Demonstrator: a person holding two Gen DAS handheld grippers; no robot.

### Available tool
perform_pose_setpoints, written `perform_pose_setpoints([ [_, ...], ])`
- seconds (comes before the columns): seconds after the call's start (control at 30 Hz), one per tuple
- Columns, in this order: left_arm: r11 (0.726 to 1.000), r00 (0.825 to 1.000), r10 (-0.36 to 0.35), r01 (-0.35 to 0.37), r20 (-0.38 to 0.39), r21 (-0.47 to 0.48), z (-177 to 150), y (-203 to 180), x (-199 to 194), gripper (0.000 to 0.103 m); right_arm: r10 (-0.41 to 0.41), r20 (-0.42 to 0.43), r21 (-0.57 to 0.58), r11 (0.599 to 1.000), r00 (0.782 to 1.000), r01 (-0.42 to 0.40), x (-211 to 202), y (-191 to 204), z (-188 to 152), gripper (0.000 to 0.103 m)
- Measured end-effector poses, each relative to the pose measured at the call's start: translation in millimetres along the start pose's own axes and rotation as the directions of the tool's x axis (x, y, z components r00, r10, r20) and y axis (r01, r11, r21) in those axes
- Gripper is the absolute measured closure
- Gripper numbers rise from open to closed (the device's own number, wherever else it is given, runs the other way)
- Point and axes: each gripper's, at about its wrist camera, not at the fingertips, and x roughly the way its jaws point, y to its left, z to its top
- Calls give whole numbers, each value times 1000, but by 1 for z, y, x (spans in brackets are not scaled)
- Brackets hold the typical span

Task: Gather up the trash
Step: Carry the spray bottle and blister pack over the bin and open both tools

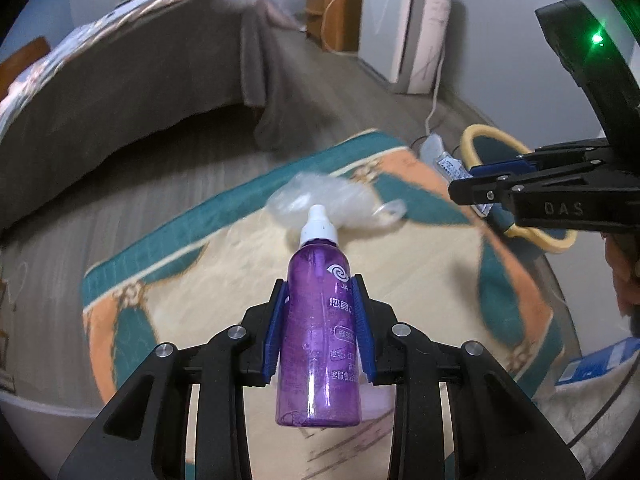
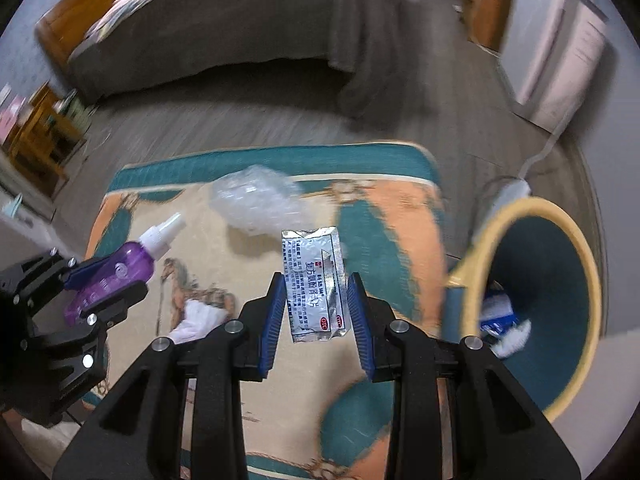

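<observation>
Above rug, left gripper clamping purple bottle, level

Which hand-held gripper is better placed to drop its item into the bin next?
The right hand-held gripper. It holds the foil sachet with the yellow-rimmed bin just to its right. The left hand-held gripper, holding the purple bottle, sits farther away over the rug.
</observation>
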Motion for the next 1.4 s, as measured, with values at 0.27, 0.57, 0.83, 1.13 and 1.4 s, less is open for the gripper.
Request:
perform_pose_setpoints([
  [0.27, 999, 999, -38, 38, 32, 17, 20, -40, 4, 70, -1, 66, 81, 997, 998, -4, -22, -38, 4, 72],
  [0.57, 996, 993, -89, 87, 76, 28, 49, -87, 8, 70, -21, 95, 160, 987, 995, 6, -32, -92, 2, 72],
  [0.83, 989, 985, -137, 131, 100, 67, 73, -140, 18, 70, -74, 99, 309, 950, 992, 40, -35, -161, -13, 71],
  [1.13, 984, 985, -166, 162, 43, 78, 98, -185, 62, 70, -156, 66, 475, 874, 986, 106, -37, -214, -32, 71],
  [1.4, 976, 981, -182, 172, 61, 137, 115, -214, 77, 70, -236, 69, 545, 823, 969, 162, -44, -234, -39, 70],
])
